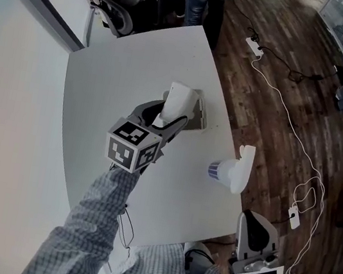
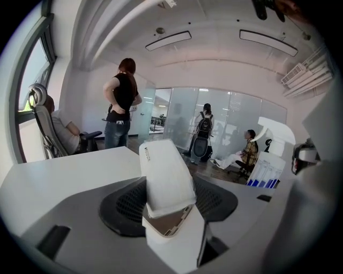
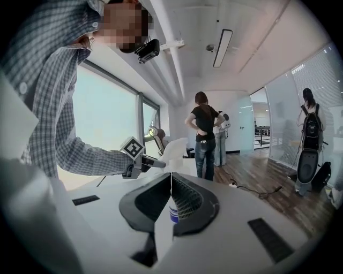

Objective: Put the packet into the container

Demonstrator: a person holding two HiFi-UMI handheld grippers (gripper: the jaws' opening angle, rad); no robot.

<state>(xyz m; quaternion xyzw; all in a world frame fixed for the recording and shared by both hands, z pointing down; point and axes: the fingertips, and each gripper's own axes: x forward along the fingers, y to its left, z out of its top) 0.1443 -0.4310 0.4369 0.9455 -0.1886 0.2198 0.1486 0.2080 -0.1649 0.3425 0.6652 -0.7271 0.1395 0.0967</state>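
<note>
A white packet [image 1: 177,101], smooth, flat and rectangular, is being pinched at its lower end by the left hand-held gripper [image 1: 168,125], whose jaws are being pressed against its two faces. It is being held upright, slightly tilted, just over a small grey open-topped container [image 1: 197,115], which is being carried by the matte white tabletop [image 1: 116,78] with its rounded corner. A blue-banded packet [image 1: 232,168], otherwise white and soft-looking, is being clamped by the right hand-held gripper [image 3: 170,199], whose jaws are being closed on the thin sheet. This packet is being held at the tabletop's right edge, beside the dark wood-plank floor [image 1: 272,117], where a thin white cable [image 1: 286,113] is being borne by the planks.

Much of the container is being hidden by the white packet and the left jaws, so it cannot be told whether the two are touching. In the right gripper view the blue-banded packet is being shown only edge-on. A checked sleeve [image 1: 91,230] is being cut off by the lower edge of the head view.
</note>
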